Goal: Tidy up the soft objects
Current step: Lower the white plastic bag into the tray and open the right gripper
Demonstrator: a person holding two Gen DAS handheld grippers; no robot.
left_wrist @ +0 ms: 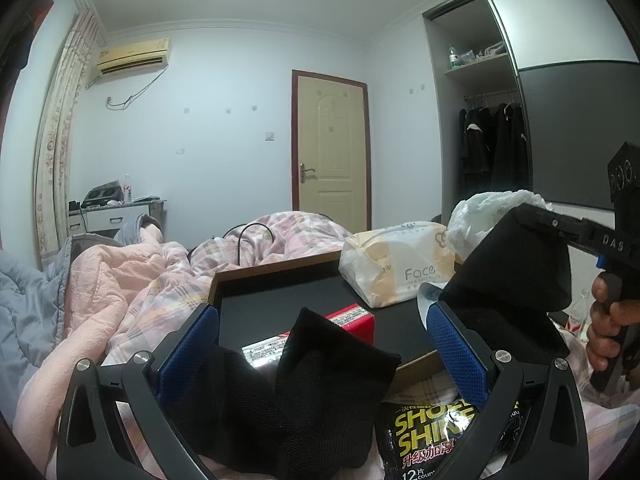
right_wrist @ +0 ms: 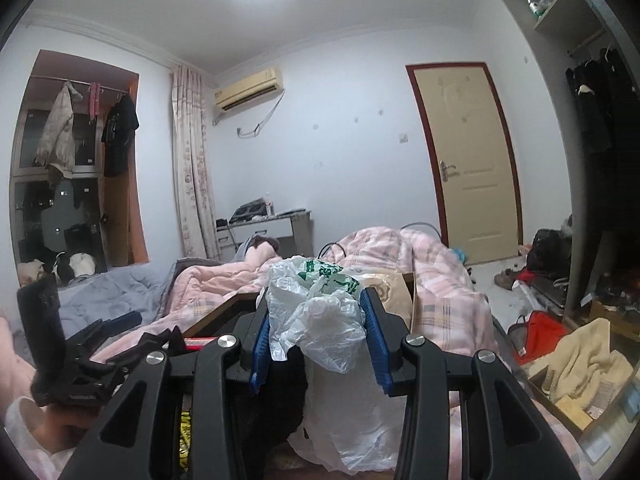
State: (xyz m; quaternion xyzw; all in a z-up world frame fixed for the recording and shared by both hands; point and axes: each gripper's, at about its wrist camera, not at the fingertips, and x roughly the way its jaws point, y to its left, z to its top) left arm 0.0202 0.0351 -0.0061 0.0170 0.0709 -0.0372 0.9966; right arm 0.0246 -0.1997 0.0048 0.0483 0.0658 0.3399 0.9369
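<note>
Bedroom backdrop, cream door [left_wrist: 330, 148] shut, pink quilt [left_wrist: 132, 280] rumpled over the bed. From the left wrist, the left tool [left_wrist: 320, 344] stands wide open, a black sock [left_wrist: 312, 392] lying loose between its blue pads beside a shoe-shine pack [left_wrist: 424, 432], on the edge of a dark tray [left_wrist: 280, 300] holding a tissue pack [left_wrist: 396, 272]. From the right wrist, the right tool [right_wrist: 316, 336] is clamped on a crumpled plastic bag [right_wrist: 320, 312] and black cloth [right_wrist: 280, 392].
</note>
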